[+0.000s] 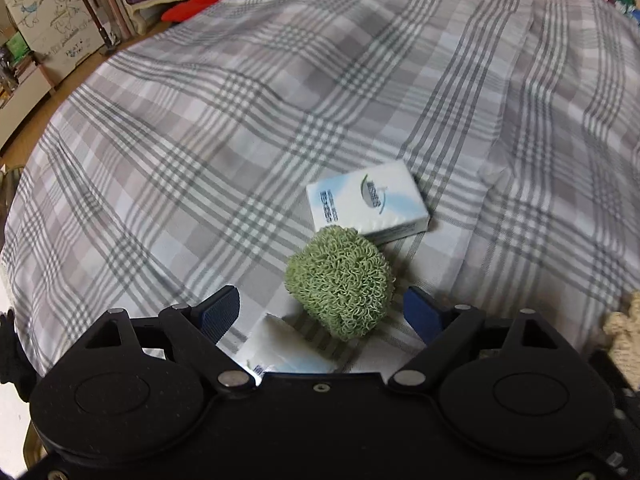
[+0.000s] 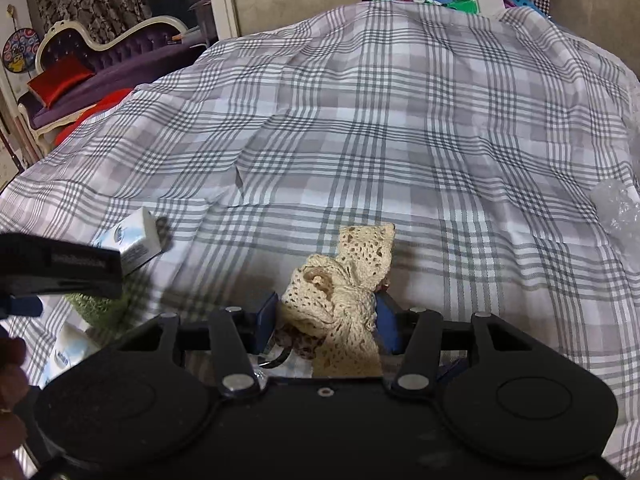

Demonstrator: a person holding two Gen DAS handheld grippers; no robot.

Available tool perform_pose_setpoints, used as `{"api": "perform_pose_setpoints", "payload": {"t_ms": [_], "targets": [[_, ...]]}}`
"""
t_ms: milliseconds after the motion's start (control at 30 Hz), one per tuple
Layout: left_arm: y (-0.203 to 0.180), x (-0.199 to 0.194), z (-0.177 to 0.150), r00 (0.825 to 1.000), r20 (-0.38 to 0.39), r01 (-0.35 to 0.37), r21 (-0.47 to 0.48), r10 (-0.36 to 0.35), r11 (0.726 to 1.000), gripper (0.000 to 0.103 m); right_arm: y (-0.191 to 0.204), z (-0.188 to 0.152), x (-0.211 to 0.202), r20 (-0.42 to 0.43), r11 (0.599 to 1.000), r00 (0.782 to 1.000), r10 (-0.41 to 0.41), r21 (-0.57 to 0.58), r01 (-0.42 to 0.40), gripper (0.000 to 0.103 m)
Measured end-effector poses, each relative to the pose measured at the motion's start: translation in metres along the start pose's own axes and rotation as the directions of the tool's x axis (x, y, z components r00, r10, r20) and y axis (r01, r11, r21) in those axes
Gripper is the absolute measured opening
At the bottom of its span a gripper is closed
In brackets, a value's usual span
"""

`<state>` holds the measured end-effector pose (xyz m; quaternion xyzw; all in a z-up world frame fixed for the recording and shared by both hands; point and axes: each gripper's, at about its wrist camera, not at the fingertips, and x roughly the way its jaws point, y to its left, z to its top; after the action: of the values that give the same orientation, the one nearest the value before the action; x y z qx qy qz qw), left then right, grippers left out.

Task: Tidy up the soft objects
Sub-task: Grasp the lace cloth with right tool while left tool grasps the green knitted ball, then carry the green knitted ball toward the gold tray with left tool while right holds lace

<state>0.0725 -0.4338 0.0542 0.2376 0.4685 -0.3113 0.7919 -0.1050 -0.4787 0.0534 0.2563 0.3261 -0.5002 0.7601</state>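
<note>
Plaid bedsheet (image 1: 240, 120) covering whole work surface, wrinkling under objects. Left gripper (image 1: 320, 312) hanging released, pads flanking green loopy scrubber ball (image 1: 340, 280) without pressing; ball lying near, touching tissue pack (image 1: 366, 200) behind it. Ball looking light, springy, squashing easily: pinching across middle seems best. Right gripper (image 2: 326, 320) clenching cream crochet lace piece (image 2: 340, 300), limp, draping, likely snagging. Second tissue pack (image 1: 288, 356) lying nearest. Pack print blurring, unreadable.
</note>
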Motion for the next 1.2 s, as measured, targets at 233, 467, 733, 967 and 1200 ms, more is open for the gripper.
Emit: {"api": "perform_pose_setpoints", "payload": {"t_ms": [233,467,733,967,1200], "targets": [[-0.011,0.017,0.002,0.999,-0.038,0.003,0.024,-0.002,1.000,0.071,-0.002,-0.003,0.007,-0.012,1.000,1.000,-0.017,0.002,0.017,0.051],[-0.014,0.022,0.005,0.998,-0.048,0.028,0.033,-0.026,0.999,0.049,-0.002,-0.003,0.006,-0.003,1.000,1.000,-0.014,-0.006,0.014,0.051],[-0.006,0.006,0.005,0.995,-0.037,0.091,0.009,-0.091,0.996,0.047,-0.001,-0.005,0.003,0.018,1.000,1.000,-0.006,-0.022,0.007,0.051],[0.003,-0.033,0.005,0.989,0.017,0.144,0.004,-0.144,0.990,0.047,-0.001,-0.005,0.003,0.026,1.000,1.000,0.012,-0.025,-0.012,0.051],[0.013,-0.073,-0.018,0.981,0.038,0.191,0.024,-0.192,0.981,0.047,0.007,-0.007,0.003,0.039,0.997,0.999,0.000,-0.081,0.003,0.051]]}}
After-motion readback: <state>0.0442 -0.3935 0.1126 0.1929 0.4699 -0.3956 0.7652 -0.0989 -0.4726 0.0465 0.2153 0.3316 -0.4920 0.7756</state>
